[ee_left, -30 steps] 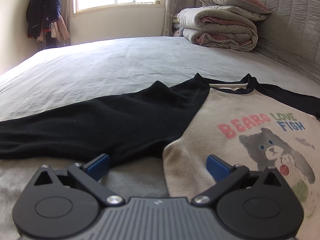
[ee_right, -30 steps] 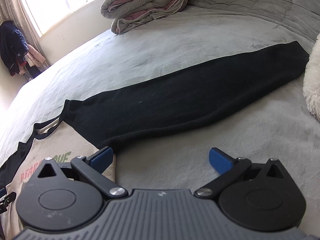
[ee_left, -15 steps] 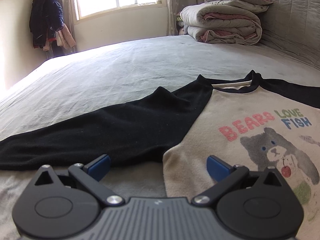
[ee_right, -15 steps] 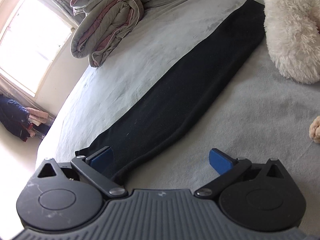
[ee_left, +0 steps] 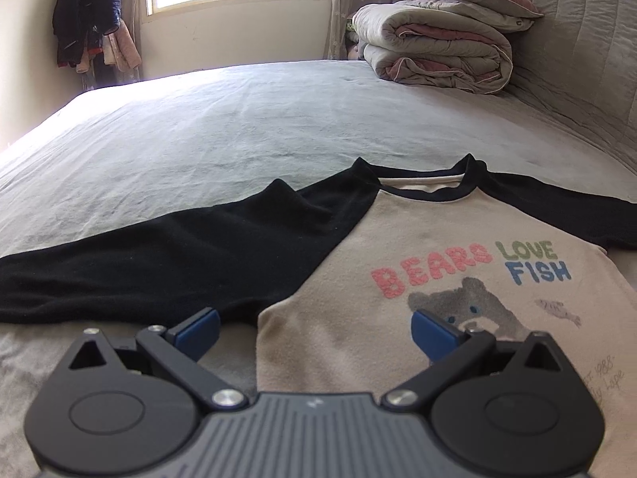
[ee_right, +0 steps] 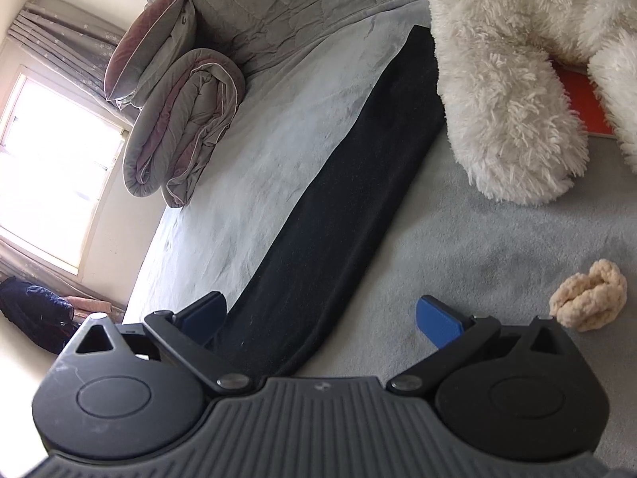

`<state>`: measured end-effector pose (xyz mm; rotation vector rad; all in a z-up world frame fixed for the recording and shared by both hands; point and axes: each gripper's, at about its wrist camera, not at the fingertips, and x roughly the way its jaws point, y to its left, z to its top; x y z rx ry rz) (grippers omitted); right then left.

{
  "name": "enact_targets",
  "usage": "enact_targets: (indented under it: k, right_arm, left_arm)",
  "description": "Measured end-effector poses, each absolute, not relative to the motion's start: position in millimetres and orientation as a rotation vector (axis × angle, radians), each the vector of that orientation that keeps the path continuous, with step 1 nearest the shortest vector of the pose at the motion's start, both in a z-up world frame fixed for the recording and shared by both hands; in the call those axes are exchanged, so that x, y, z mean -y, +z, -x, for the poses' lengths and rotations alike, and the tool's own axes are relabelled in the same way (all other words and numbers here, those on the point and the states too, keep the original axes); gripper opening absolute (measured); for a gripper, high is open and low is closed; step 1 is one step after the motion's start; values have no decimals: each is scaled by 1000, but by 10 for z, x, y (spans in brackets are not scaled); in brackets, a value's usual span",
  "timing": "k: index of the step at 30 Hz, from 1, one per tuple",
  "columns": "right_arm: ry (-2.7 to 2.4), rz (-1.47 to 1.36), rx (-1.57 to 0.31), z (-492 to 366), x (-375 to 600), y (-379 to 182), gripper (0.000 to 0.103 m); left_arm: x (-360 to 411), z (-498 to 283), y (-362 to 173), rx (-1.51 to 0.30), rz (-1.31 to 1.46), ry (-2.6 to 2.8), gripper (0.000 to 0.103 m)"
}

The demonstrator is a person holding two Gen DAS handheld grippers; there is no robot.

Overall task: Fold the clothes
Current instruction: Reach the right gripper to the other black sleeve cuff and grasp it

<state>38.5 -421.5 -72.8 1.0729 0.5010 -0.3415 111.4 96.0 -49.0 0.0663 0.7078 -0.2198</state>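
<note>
- On a grey bed (ee_left: 247, 127) a shirt (ee_left: 418, 279) lies flat, cream front up with a bear print, black sleeves out to both sides.
- Left view only: the shirt's front and collar; the left gripper (ee_left: 314, 324), jaws spread wide and empty, hovers low at its side edge below the armpit.
- Right view only: one black sleeve (ee_right: 338, 199) stretching towards a white plush toy (ee_right: 513, 79); the right gripper (ee_right: 318, 318), also spread and empty, straddles its near end.
- Open bedsheet lies beyond the shirt, up to a folded duvet (ee_left: 434, 51).
</note>
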Motion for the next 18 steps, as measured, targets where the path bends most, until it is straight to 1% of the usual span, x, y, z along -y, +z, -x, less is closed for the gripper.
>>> enact_targets:
  k: [1, 3, 4, 5, 6, 11, 13, 14, 15, 16, 17, 18]
  right_arm:
    - [-351, -1077, -498, -380, 4234, -739, 100]
    - [-370, -1084, -497, -374, 4274, -765, 88]
    - [-379, -1087, -496, -372, 4295, -778, 84]
    - [-386, -1095, -490, -385, 4325, -790, 78]
    - [-393, -1104, -483, -401, 4358, -802, 76]
    - [-435, -1122, -454, -524, 4489, -845, 73]
    - [-455, -1098, -450, -616, 4506, -847, 70]
    - [-468, -1069, -451, -669, 4502, -849, 66]
    - [-481, -1047, -453, -707, 4492, -849, 57]
    - [-496, -1042, -457, -734, 4490, -865, 51]
    - [-513, -1041, -462, -760, 4491, -886, 34]
    - [-529, -1039, -466, -785, 4491, -906, 13]
  left_arm:
    - [-941, -1094, -465, -699, -58, -247, 103]
    - [-888, -1062, -424, -682, -50, -284, 103]
    - [-849, -1044, -405, -671, -47, -293, 103]
    - [-811, -1025, -386, -659, -43, -302, 103]
    - [-773, -1010, -370, -653, -36, -310, 103]
    - [-587, -967, -338, -682, 15, -372, 102]
    - [-518, -940, -342, -688, 21, -397, 103]
    - [-487, -923, -348, -690, 21, -408, 103]
    - [-459, -907, -354, -690, 23, -422, 103]
    - [-435, -890, -360, -688, 25, -439, 102]
    - [-412, -867, -360, -679, 25, -443, 102]
    - [-390, -838, -356, -662, 21, -435, 102]
